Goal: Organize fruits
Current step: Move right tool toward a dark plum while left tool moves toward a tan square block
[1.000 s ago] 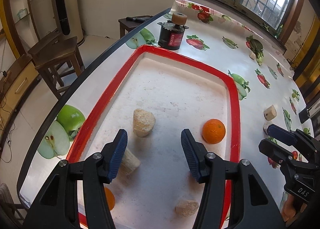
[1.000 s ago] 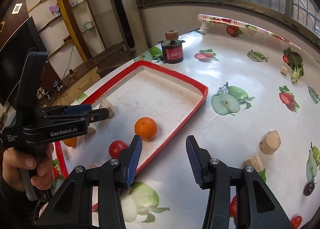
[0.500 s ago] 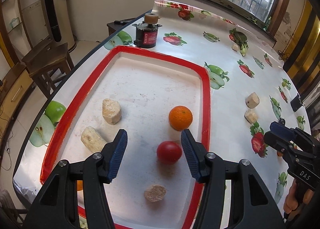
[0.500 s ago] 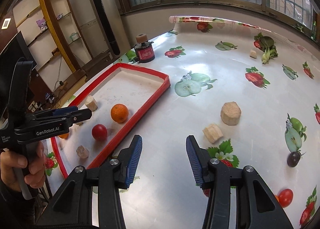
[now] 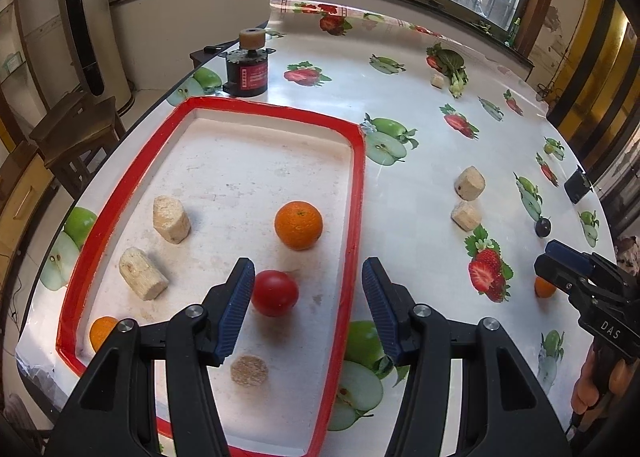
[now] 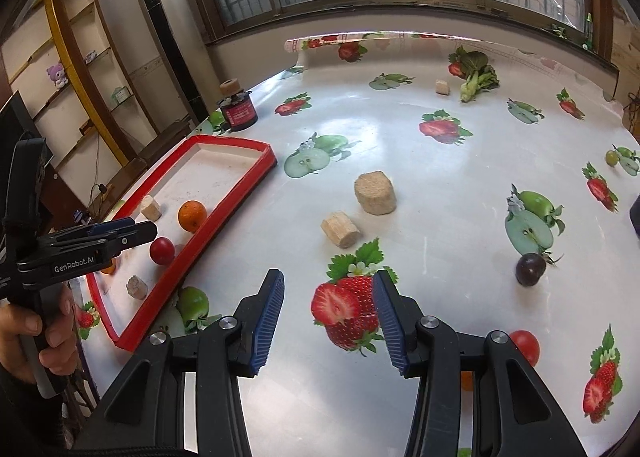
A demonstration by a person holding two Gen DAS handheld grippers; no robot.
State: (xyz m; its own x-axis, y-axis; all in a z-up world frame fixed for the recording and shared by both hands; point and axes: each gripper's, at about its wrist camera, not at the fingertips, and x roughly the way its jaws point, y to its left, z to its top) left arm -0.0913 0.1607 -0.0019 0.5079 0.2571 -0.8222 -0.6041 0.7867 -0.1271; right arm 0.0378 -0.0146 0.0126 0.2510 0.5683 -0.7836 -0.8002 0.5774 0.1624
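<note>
Red-rimmed and white inside, a shallow tray is the landmark here, lying on a glossy white bench printed with strawberries and green apples.

Nearest the left wrist camera, the left gripper hovers over the tray's near end with its blue-padded jaws spread wide and nothing between them. Just below it, inside the tray, lies a round tan cork-like disc. A red tomato sits in the tray beside the gripper's left pad. A small orange rests in the tray's near left corner. Further in, two tan blocks lie along the tray's left side, and a large orange sits near its right rim.

The right gripper hovers to the right of the tray, over a printed strawberry, jaws likewise spread and empty. On the bench right of the tray, close to this gripper, are a second red tomato and a partly hidden orange fruit. Further out lie a dark plum and two more tan blocks.

Beyond the tray's far end stands a black jar with a red label. Far across the bench, a leafy green vegetable lies next to a small tan cube.
</note>
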